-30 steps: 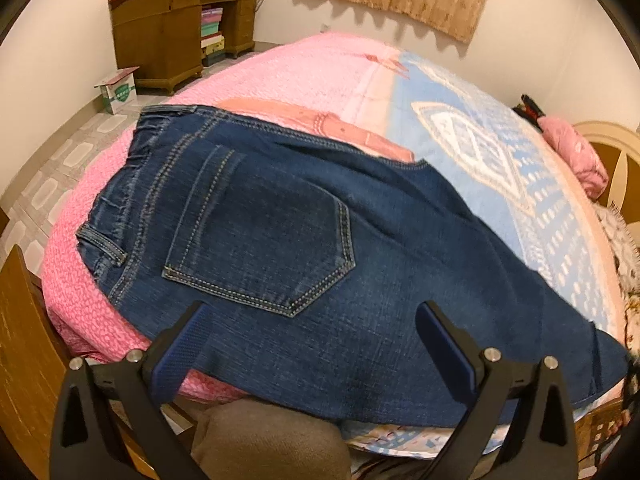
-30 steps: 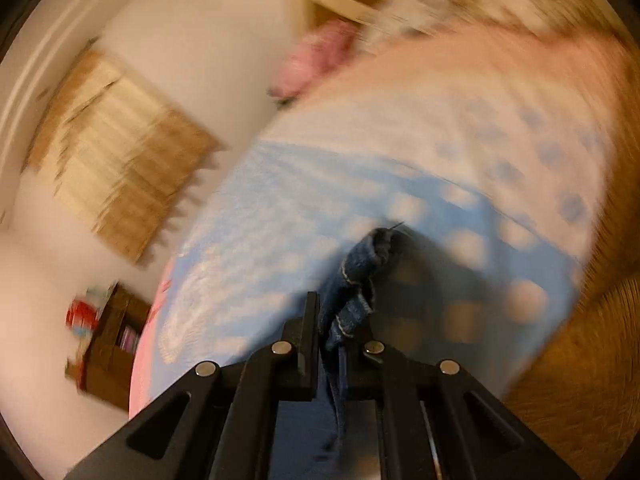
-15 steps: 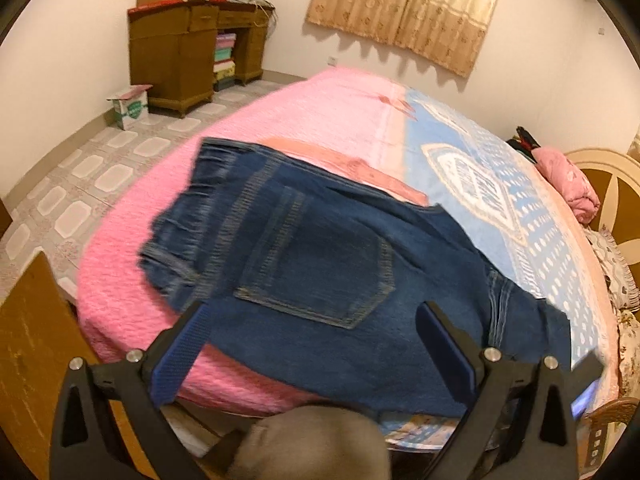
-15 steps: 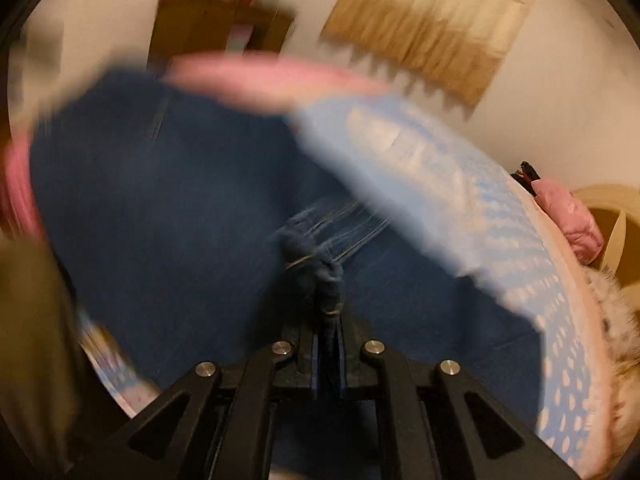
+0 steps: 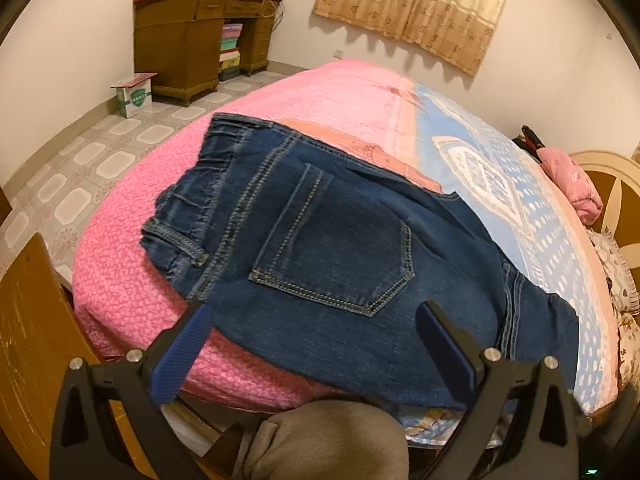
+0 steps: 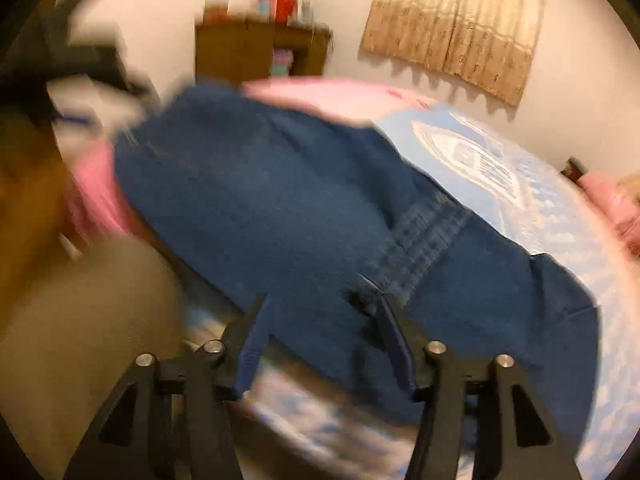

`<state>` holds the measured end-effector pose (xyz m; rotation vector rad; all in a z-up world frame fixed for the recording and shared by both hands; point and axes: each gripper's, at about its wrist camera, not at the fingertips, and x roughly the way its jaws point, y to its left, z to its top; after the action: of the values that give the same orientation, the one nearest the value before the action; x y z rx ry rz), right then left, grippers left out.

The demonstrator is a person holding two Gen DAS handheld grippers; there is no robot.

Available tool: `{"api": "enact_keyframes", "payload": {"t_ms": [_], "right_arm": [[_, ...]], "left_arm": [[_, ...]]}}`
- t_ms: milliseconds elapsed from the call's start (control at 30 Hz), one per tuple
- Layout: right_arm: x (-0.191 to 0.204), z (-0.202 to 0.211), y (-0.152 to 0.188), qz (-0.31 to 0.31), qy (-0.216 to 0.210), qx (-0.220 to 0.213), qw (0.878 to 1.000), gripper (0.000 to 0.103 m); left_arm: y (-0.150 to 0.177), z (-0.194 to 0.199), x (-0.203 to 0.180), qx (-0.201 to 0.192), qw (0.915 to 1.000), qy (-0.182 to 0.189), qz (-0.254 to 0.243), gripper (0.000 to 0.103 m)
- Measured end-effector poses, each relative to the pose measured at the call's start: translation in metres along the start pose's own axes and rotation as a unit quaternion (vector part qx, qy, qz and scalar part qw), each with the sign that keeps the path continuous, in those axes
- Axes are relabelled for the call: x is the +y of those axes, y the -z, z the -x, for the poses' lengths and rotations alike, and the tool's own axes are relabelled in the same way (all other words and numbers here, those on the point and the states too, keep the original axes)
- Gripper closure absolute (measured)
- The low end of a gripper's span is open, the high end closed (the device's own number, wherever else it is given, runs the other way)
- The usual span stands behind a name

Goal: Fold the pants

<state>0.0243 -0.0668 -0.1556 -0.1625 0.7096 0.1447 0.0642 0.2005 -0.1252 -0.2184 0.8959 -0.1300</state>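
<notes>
Pink bed (image 5: 340, 92) holds folded dark jeans (image 5: 344, 264) (pocket up); both grippers' fingers (image 5: 188, 344) (image 6: 394, 340) apart, empty, right's just opened.

White walls (image 5: 540, 40), beige curtain (image 5: 416, 4), wooden desk (image 5: 192, 40) in corner, tiled floor (image 5: 80, 160), cardboard box (image 5: 134, 94).

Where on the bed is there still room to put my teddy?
Free: the pink cover beyond the jeans, toward the desk, and the blue patterned part up to the pillow. The near edge is crowded by the jeans.
</notes>
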Motion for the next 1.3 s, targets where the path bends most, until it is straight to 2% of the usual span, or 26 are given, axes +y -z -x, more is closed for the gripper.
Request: {"api": "enact_keyframes", "payload": {"t_ms": [67, 100, 167, 233, 300, 367, 433, 533, 600, 667, 733, 767, 833, 867, 900, 967, 1100, 1167, 1233, 1267, 1300], "right_arm": [[-0.017, 0.020, -0.015, -0.047, 0.001, -0.045, 0.998, 0.046], [-0.033, 0.020, -0.024, -0.075, 0.015, -0.048, 0.996, 0.046], [-0.074, 0.006, -0.038, -0.153, 0.025, -0.023, 0.988, 0.046], [-0.112, -0.011, -0.041, -0.228, 0.044, -0.001, 0.973, 0.046], [-0.135, -0.029, -0.042, -0.264, 0.055, 0.017, 0.963, 0.046], [-0.137, -0.049, -0.049, -0.257, 0.066, 0.030, 0.964, 0.046], [-0.131, -0.072, -0.055, -0.230, 0.120, 0.057, 0.964, 0.046], [-0.134, -0.099, -0.046, -0.259, 0.114, 0.089, 0.955, 0.046], [-0.127, -0.106, -0.046, -0.246, 0.138, 0.077, 0.956, 0.046], [-0.130, -0.111, -0.047, -0.238, 0.136, 0.072, 0.959, 0.053], [-0.139, -0.111, -0.048, -0.243, 0.116, 0.075, 0.960, 0.077], [-0.145, -0.110, -0.048, -0.253, 0.110, 0.078, 0.958, 0.083], [-0.161, -0.104, -0.046, -0.302, 0.081, 0.072, 0.947, 0.088], [-0.166, -0.101, -0.045, -0.318, 0.070, 0.072, 0.943, 0.088], [-0.167, -0.100, -0.046, -0.314, 0.067, 0.075, 0.944, 0.088], [-0.161, -0.096, -0.052, -0.299, 0.063, 0.069, 0.950, 0.088], [-0.142, -0.081, -0.081, -0.271, 0.043, 0.023, 0.961, 0.088], [-0.137, -0.090, -0.086, -0.266, 0.045, 0.028, 0.962, 0.088], [-0.131, -0.117, -0.080, -0.254, 0.045, 0.068, 0.964, 0.077], [-0.127, -0.131, -0.072, -0.238, 0.048, 0.085, 0.966, 0.077], [-0.121, -0.132, -0.069, -0.216, 0.058, 0.070, 0.972, 0.072]], "left_arm": [[0.000, -0.004, -0.005, 0.005, 1.0000, 0.007, -0.001, 0.000], [0.001, -0.006, -0.007, 0.007, 0.9999, 0.009, -0.003, 0.000], [0.003, -0.006, -0.012, 0.007, 0.9999, 0.012, -0.010, 0.000], [0.004, -0.008, -0.014, 0.007, 0.9998, 0.011, -0.011, 0.000], [0.004, -0.010, -0.014, 0.010, 0.9998, 0.013, -0.008, 0.000], [0.003, -0.012, -0.014, 0.012, 0.9998, 0.015, -0.005, 0.000], [0.002, -0.013, -0.014, 0.013, 0.9997, 0.017, -0.006, 0.000], [0.003, -0.014, -0.014, 0.011, 0.9998, 0.015, -0.011, 0.000], [0.005, -0.017, -0.014, 0.015, 0.9996, 0.016, -0.016, 0.000], [0.008, -0.022, -0.015, 0.022, 0.9994, 0.023, -0.017, 0.000], [0.010, -0.028, -0.016, 0.027, 0.9991, 0.028, -0.016, 0.000], [0.011, -0.030, -0.017, 0.030, 0.9990, 0.030, -0.015, 0.000], [0.012, -0.034, -0.018, 0.034, 0.9987, 0.036, -0.012, 0.000], [0.012, -0.036, -0.018, 0.036, 0.9986, 0.038, -0.011, 0.000], [0.012, -0.038, -0.019, 0.038, 0.9985, 0.038, -0.011, 0.000], [0.013, -0.040, -0.019, 0.040, 0.9984, 0.039, -0.012, 0.000], [0.011, -0.042, -0.019, 0.041, 0.9985, 0.035, -0.008, 0.000], [0.010, -0.042, -0.017, 0.041, 0.9986, 0.033, -0.006, 0.000], [0.009, -0.041, -0.015, 0.040, 0.9987, 0.030, -0.004, 0.000], [0.008, -0.040, -0.013, 0.040, 0.9987, 0.029, -0.004, 0.000], [0.007, -0.039, -0.012, 0.039, 0.9988, 0.029, -0.005, 0.000]]}}
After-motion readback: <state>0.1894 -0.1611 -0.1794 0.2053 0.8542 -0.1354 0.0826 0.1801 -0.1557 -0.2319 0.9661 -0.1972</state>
